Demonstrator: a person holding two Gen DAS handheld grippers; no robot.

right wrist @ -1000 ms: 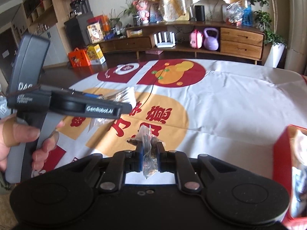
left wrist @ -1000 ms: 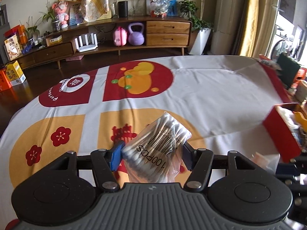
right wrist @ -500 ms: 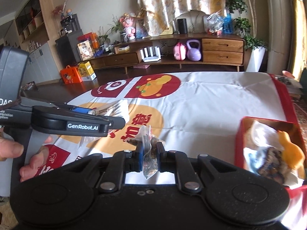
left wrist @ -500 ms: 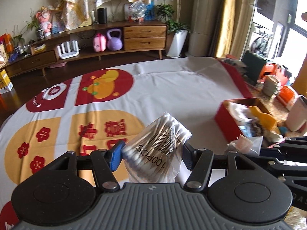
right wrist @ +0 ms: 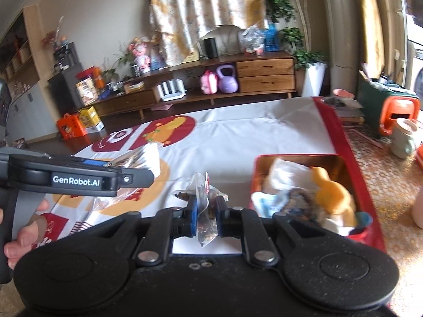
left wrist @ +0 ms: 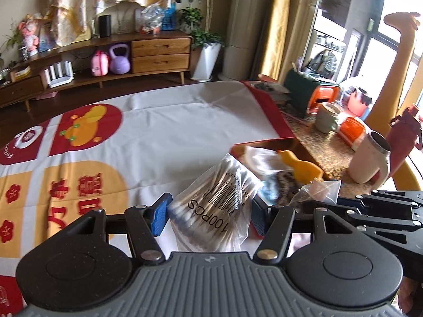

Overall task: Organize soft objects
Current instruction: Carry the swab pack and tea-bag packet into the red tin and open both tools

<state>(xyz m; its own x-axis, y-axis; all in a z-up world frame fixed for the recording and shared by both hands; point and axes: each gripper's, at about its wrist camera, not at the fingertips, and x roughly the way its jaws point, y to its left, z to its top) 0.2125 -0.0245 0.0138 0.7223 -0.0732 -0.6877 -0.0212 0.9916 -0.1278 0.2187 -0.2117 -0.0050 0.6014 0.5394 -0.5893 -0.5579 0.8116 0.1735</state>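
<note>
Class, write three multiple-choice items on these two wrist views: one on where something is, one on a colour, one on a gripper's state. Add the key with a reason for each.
1. Where is the orange duck-shaped toy?
A. inside the red rectangular tin
B. on the wooden sideboard
C. on the floor

2. What colour is the kettlebell on the low wooden shelf?
A. green
B. purple
C. black

3. What is the left gripper doing?
A. standing open and empty
B. closed on a clear bag of cotton swabs marked 100PCS
C. closed on a white mug

Key:
1 A, the toy lies among the other soft items within the tin's walls.
2 B, it shows lilac purple beside a pink toy.
3 B, both blue pads press the sides of the swab bag.
</note>
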